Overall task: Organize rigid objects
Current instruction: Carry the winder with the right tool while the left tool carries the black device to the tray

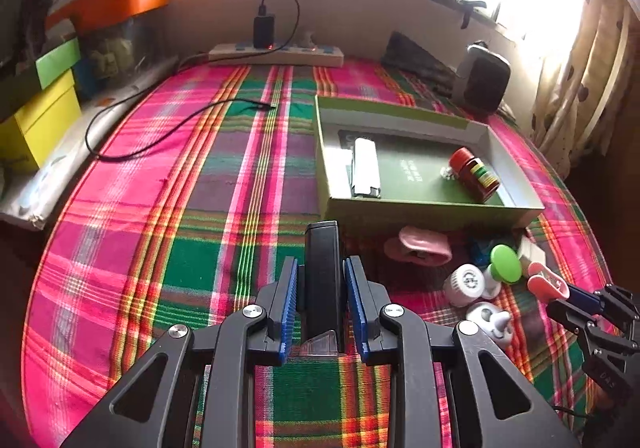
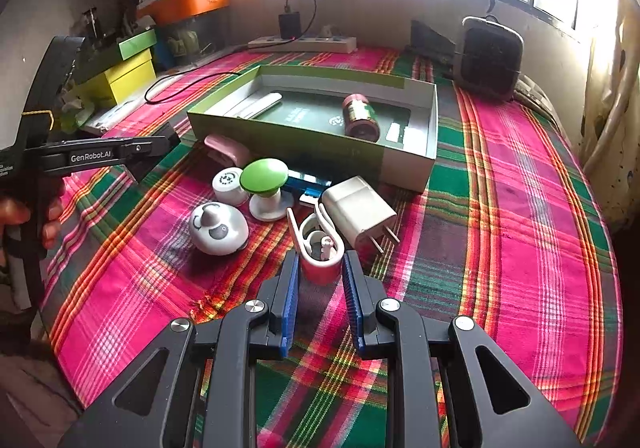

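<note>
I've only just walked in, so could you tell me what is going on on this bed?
A person is sorting small hard items into the open green box on the plaid cloth. The left gripper is closed on a black bar-shaped object; the right gripper is shut on a pink clip. The box holds a red jar and a white stick-like item. A charger plug, green-topped knob and panda-faced piece lie outside.

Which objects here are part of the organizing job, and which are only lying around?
Job: green box, red jar, black bar in left gripper, pink clip in right gripper, white charger, green knob.
Lying around: power strip, speaker.
</note>
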Available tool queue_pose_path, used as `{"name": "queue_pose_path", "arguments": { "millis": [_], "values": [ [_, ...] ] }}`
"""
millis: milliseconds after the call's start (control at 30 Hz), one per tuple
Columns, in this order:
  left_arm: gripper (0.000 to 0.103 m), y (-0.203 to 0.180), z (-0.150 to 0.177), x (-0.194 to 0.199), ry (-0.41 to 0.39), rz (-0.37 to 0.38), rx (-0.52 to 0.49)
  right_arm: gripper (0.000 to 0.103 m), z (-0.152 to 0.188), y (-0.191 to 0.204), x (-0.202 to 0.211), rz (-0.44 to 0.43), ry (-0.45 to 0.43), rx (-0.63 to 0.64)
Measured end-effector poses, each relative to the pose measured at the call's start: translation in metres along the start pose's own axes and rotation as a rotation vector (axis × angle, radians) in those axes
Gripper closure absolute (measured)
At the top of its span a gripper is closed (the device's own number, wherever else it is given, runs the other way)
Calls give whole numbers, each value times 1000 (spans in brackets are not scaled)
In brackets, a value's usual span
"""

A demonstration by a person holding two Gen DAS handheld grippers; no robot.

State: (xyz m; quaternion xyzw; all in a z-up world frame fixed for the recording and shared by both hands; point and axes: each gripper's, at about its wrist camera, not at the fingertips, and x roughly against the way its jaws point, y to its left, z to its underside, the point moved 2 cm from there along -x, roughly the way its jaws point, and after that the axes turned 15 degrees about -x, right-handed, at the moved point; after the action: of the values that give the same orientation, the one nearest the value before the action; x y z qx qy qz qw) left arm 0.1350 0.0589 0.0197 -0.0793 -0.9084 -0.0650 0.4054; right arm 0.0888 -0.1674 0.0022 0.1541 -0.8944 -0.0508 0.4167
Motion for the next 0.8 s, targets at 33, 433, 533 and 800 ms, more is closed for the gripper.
{"name": "queue_pose_path", "arguments": {
  "millis": [33,433,533,800],
  "values": [
    [80,0,-1,2,-5,3,-1,80,-1,0,1,-1,-4,-1],
    [80,-7,-31,15,-60,31,-32,80,-30,-5,21,6,-83,-19],
    [80,-10,-40,14,-71,45,-39,80,-42,-6,24,17,-104,-18],
    [80,-20,-59,-1,-69,89,-58,80,-81,-11,23,17,-142,-30]
  ]
}}
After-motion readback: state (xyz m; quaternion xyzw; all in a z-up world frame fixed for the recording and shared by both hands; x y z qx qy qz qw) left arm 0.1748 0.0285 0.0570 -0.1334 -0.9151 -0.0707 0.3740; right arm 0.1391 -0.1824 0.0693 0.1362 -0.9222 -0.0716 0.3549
